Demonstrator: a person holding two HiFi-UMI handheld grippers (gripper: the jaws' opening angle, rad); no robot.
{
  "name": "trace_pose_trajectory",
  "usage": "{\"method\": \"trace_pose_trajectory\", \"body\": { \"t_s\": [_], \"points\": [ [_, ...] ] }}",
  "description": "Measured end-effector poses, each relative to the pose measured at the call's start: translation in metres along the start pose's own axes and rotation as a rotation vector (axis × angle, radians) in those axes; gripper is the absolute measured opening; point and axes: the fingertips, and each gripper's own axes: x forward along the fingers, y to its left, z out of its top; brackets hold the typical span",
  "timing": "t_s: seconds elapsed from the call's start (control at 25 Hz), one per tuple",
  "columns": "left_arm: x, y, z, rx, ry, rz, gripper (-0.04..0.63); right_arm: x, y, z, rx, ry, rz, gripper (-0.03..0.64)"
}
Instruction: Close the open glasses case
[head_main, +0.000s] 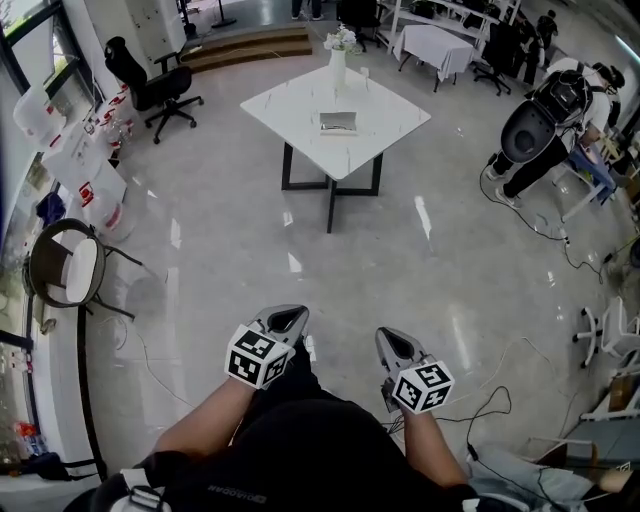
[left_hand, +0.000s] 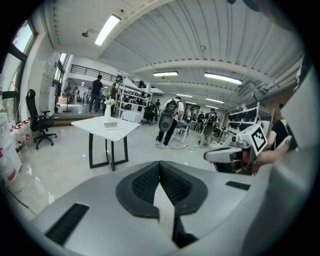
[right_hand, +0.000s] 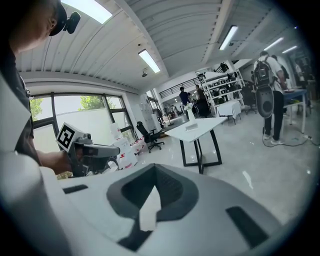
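Well ahead on the counter (head_main: 290, 100) lies the glasses case (head_main: 338, 123), equally far from your left tool (head_main: 290, 318) and right tool (head_main: 390, 338), both pressed together, empty.

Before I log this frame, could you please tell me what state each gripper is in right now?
Left gripper: closed, holding nothing.
Right gripper: closed, holding nothing.

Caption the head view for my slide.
Shut left claw and right claw, across the floor from the table with the glasses case.
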Motion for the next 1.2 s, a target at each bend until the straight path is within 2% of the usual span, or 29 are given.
{"method": "trace_pose_trajectory", "body": {
  "t_s": [0.24, 0.56, 0.84, 1.0, 1.2],
  "points": [
    [0.038, 0.049, 0.017, -0.02, 0.001, -0.006, 0.003, 0.052, -0.021, 0.021, -0.005, 0.016, -0.003, 0.002],
    [0.109, 0.144, 0.084, 0.002, -0.002, -0.032, 0.003, 0.147, -0.067, 0.084, -0.007, 0.045, -0.038, 0.002],
    [0.157, 0.215, 0.141, 0.104, 0.012, -0.06, 0.003, 0.224, -0.096, 0.153, -0.026, 0.017, -0.086, 0.002],
    [0.181, 0.25, 0.163, 0.109, 0.005, -0.08, 0.003, 0.264, -0.105, 0.169, -0.022, 0.005, -0.101, 0.002],
    [0.205, 0.272, 0.175, 0.119, 0.024, -0.109, 0.003, 0.294, -0.113, 0.179, -0.022, 0.016, -0.108, 0.002]
  ]
}}
